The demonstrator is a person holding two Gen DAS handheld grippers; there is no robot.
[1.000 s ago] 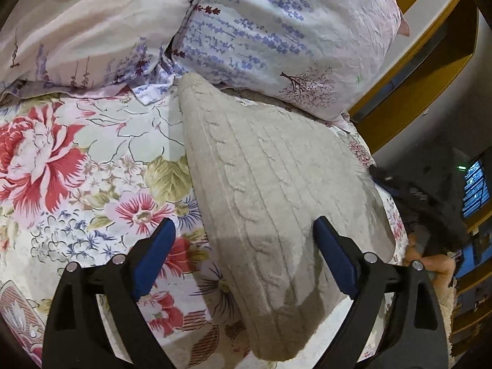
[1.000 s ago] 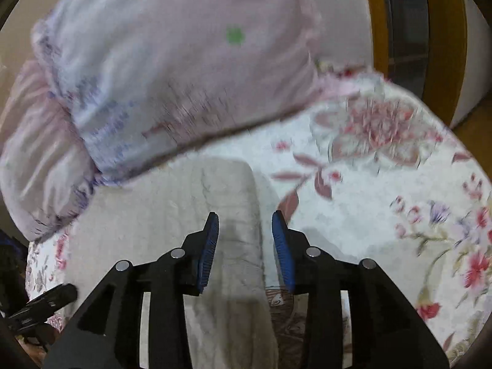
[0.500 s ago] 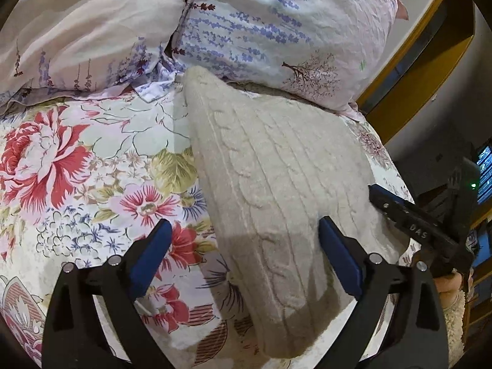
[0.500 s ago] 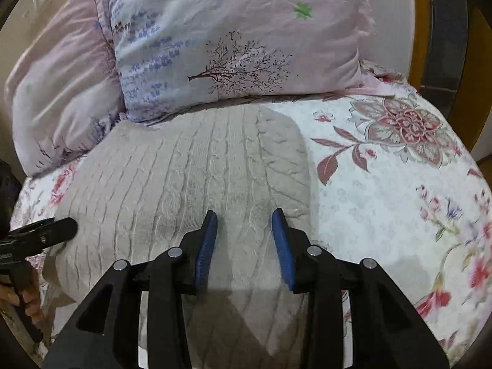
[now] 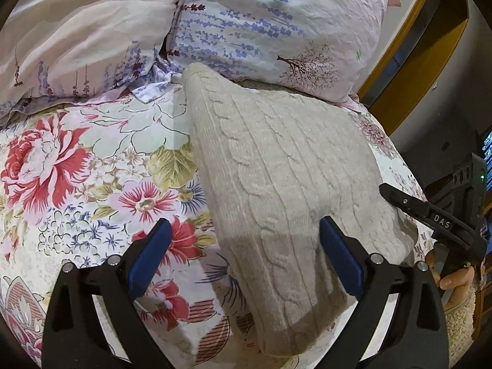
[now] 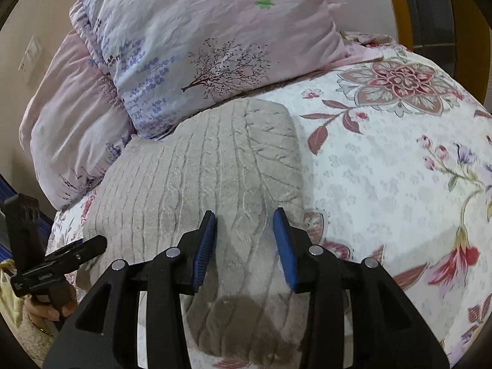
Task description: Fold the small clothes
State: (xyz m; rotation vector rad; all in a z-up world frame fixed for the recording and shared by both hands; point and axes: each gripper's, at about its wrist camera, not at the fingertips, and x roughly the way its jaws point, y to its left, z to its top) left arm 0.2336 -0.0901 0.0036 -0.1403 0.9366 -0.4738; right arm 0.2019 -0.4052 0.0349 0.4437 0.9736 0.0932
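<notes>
A beige cable-knit garment (image 5: pixel 286 184) lies folded on the floral bedsheet (image 5: pixel 77 184), its far end against the pillows. My left gripper (image 5: pixel 243 229) hovers open and wide over its left edge, one finger above the knit and the other above the sheet. In the right wrist view the same garment (image 6: pixel 200 184) spreads below my right gripper (image 6: pixel 245 216). Its jaws are opening, with the knit under the gap and no pad pressing on it. A hand holds each gripper; the left gripper (image 6: pixel 77 253) shows at the garment's left edge.
Two lavender-print pillows (image 5: pixel 276 21) (image 5: pixel 77 46) lie along the head of the bed, touching the garment's far end. A yellow wooden frame (image 5: pixel 430 46) stands beyond the bed's right side. Open sheet (image 6: pixel 399 184) stretches to the right of the garment.
My right gripper has come lower and closer over the garment, and it now shows at the right edge of the left wrist view. Its jaws stand slightly wider. The left gripper has barely shifted.
</notes>
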